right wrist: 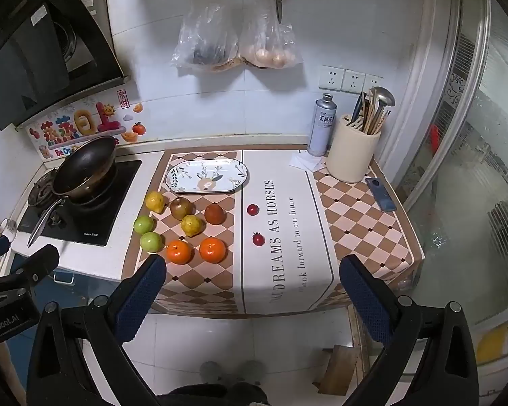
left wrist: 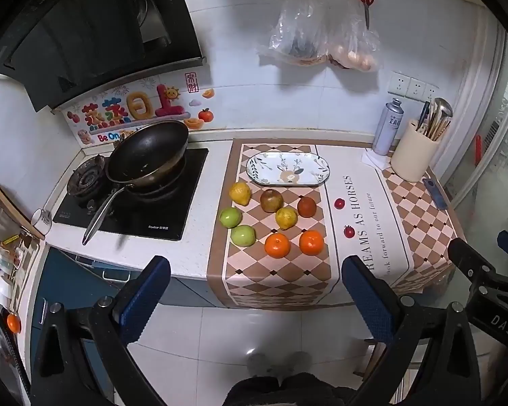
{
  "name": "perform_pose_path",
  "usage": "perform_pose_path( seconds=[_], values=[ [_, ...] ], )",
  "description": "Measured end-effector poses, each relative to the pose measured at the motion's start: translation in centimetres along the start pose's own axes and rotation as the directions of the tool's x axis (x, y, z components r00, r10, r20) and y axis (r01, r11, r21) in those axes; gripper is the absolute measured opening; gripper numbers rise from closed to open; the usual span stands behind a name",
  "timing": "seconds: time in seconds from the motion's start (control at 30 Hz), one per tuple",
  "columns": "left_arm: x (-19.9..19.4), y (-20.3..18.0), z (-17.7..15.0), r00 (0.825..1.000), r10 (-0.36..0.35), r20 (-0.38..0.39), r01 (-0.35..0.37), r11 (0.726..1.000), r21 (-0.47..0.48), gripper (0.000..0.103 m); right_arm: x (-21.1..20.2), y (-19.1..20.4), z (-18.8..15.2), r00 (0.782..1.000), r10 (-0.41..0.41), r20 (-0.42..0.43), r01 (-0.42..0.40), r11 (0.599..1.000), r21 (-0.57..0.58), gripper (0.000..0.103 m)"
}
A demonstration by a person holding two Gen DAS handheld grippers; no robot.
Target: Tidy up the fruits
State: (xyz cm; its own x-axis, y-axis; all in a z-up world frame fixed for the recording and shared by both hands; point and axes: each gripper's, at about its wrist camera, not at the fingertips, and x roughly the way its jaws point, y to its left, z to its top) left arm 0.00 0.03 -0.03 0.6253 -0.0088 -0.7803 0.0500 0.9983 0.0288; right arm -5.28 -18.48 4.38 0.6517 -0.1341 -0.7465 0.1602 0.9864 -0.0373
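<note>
Both tools are held back from the counter edge, above the floor, with nothing between their fingers. The left gripper (left wrist: 255, 291) is seen with jaws spread wide; the right gripper (right wrist: 252, 287) is likewise spread wide. The fruits are laid on a checked mat (right wrist: 352, 216) ahead of both grippers, well apart from the fingertips. Listed from the near row back: two oranges (right wrist: 178, 252) (right wrist: 213, 249) side by side, nearest the grippers; two green apples (right wrist: 151, 241) (right wrist: 143, 224) to their left, at the mat's border; a yellow pear (right wrist: 192, 225) in the middle; two brownish fruits (right wrist: 181, 208) (right wrist: 215, 213) behind it; a second yellow pear (right wrist: 155, 201) at the far left. Two cherry tomatoes (right wrist: 252, 209) (right wrist: 258, 239) are set apart to the right, on the lettered white panel. An oval plate (right wrist: 183, 177) is placed just behind the fruits. A wok (left wrist: 148, 157) is seen on the stove to the left.
</note>
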Motion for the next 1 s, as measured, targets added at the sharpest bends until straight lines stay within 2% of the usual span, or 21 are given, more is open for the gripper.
perform_pose_path(
  seconds=[1.0],
  values=[
    [-0.7,-0.6,1.3,1.000,0.006,0.002,-0.006,1.000,0.000,0.103,0.1,-0.1,0.1,1.000,0.008,-0.009,-0.008,1.000,-0.001,0.103]
  ],
)
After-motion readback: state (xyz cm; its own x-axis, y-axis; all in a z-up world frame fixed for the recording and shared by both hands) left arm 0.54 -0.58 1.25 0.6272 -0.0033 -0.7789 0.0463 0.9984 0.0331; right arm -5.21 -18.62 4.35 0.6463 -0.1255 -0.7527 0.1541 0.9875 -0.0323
